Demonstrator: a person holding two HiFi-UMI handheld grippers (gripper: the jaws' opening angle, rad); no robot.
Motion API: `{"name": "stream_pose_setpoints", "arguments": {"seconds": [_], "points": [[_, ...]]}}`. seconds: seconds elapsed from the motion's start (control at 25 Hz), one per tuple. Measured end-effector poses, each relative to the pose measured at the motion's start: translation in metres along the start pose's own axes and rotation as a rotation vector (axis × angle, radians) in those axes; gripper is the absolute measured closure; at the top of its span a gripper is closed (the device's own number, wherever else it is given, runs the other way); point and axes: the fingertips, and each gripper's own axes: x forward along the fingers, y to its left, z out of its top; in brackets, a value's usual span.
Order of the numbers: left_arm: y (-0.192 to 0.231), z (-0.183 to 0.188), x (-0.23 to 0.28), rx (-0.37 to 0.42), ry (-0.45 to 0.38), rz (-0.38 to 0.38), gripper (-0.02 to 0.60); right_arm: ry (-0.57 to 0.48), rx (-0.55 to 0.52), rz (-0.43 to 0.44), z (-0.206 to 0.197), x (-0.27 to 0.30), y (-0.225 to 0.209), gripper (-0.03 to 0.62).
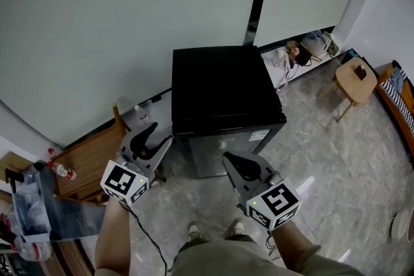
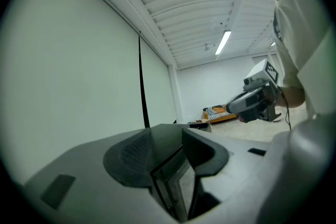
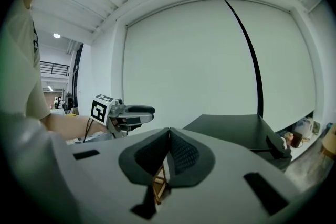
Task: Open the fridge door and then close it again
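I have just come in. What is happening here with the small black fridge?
A person stands before the black fridge with a claw in each hand. The left claw is open at the fridge's left front corner and grips nothing yet. The right claw is shut and empty, in front of the door. The door looks closed.
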Motion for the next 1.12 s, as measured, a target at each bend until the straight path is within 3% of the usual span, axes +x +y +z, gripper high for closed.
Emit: {"name": "stream_pose_setpoints", "arguments": {"seconds": [0.6, 0.96, 1.12], "points": [[0.010, -0.061, 0.047, -0.073, 0.070, -0.100, 0.379, 0.066, 0.037, -0.005, -0.028, 0.039, -0.001, 0.597], [0.013, -0.094, 0.066, -0.111, 0.132, -0.117, 0.379, 0.084, 0.085, -0.003, -0.045, 0.044, -0.006, 0.597], [0.012, -0.098, 0.068, -0.143, 0.113, -0.141, 0.379, 0.090, 0.103, 0.006, -0.049, 0.045, -0.007, 0.597]]}}
